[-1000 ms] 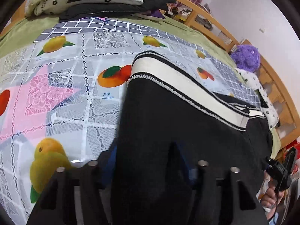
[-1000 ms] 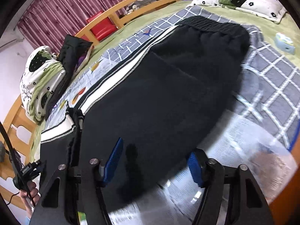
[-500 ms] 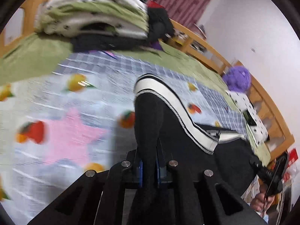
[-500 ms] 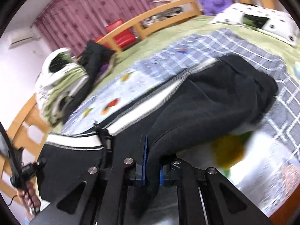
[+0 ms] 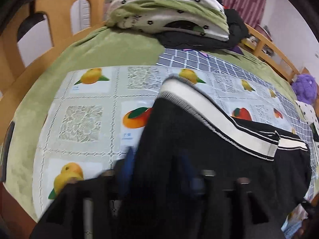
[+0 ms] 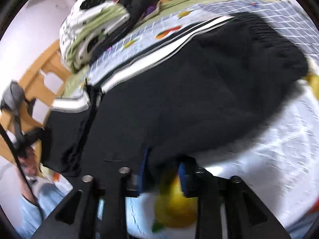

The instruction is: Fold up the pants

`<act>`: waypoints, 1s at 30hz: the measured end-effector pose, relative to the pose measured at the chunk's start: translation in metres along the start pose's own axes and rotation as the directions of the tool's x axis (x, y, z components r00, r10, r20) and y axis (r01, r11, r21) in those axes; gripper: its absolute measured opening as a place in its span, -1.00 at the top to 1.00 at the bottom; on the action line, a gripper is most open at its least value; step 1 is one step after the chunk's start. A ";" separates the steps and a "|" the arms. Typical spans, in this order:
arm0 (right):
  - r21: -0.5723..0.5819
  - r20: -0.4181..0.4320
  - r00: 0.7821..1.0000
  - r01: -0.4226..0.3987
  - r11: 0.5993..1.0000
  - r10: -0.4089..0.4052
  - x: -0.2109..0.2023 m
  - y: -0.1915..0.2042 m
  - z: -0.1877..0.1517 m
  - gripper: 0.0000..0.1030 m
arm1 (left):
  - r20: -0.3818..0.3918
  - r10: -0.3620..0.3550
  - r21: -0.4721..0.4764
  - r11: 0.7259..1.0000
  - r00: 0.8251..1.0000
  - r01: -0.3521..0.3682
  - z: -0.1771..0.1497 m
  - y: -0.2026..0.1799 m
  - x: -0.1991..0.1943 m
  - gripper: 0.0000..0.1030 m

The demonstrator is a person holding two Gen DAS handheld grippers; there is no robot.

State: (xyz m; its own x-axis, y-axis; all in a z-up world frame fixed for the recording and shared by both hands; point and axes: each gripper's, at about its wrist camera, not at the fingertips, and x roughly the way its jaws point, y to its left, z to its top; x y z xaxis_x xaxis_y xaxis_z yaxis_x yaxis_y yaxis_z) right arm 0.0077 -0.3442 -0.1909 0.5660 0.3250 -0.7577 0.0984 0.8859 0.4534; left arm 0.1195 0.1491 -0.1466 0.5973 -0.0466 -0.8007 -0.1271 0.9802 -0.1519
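spreading apart at the bottom of the left wrist view, the left tool (image 5: 157, 171) has just been opening; its blue pads (image 5: 127, 165) stand clear on either side of a dark fold of the black pants (image 5: 199, 155), which lies between them without being pinched. the right tool (image 6: 162, 171), at the bottom of the right wrist view, has also just been opening, its blue pads (image 6: 142, 171) parted with the hem edge of the pants (image 6: 199, 91) drooping between them; blur hides whether a pad grazes the cloth, but nothing is clamped. beneath both tools lies a glossy fruit-print cover (image 5: 83, 119), and a yellow printed fruit shows just under the right tool. the pants are folded over on themselves across the middle of that cover, a white side stripe (image 5: 209, 119) running diagonally toward the right of the left view. at the left edge of the right view a hand (image 6: 28, 159) grips the other tool's handle. beyond the cover comes a grey checked sheet (image 5: 199, 59) on a green bed (image 5: 111, 47). farthest off, at the top, sits a pile of flowered bedding (image 5: 169, 10) on dark clothes, with the wooden bed frame (image 5: 49, 6) and a purple plush toy (image 5: 305, 87) at the right
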 end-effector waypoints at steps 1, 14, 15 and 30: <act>0.015 0.032 0.999 0.002 1.000 -0.002 -0.011 -0.007 0.001 0.00 | 0.012 -0.019 -0.019 1.000 1.000 0.020 -0.003 0.004 -0.002 -0.35; 0.291 0.111 0.975 0.152 0.945 -0.191 0.010 -0.080 0.066 0.65 | -0.082 -0.046 -0.177 0.984 0.996 0.031 -0.042 0.033 0.014 -0.37; 0.200 0.140 0.968 0.180 0.963 -0.210 0.005 -0.070 0.077 0.70 | -0.084 -0.052 -0.189 0.981 0.995 0.036 -0.042 0.035 0.015 -0.37; 0.007 0.218 0.920 0.332 0.943 -0.325 -0.041 -0.059 0.061 0.20 | -0.088 -0.099 -0.184 0.980 0.991 0.081 -0.056 0.040 0.005 -0.37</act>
State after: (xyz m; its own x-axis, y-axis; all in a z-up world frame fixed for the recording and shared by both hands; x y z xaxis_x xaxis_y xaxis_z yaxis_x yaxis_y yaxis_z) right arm 0.0291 -0.4298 -0.1580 0.6673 -0.0616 -0.7422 0.2865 0.9411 0.1795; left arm 0.0731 0.1769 -0.1894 0.5345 -0.1599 -0.8299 -0.2216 0.9211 -0.3203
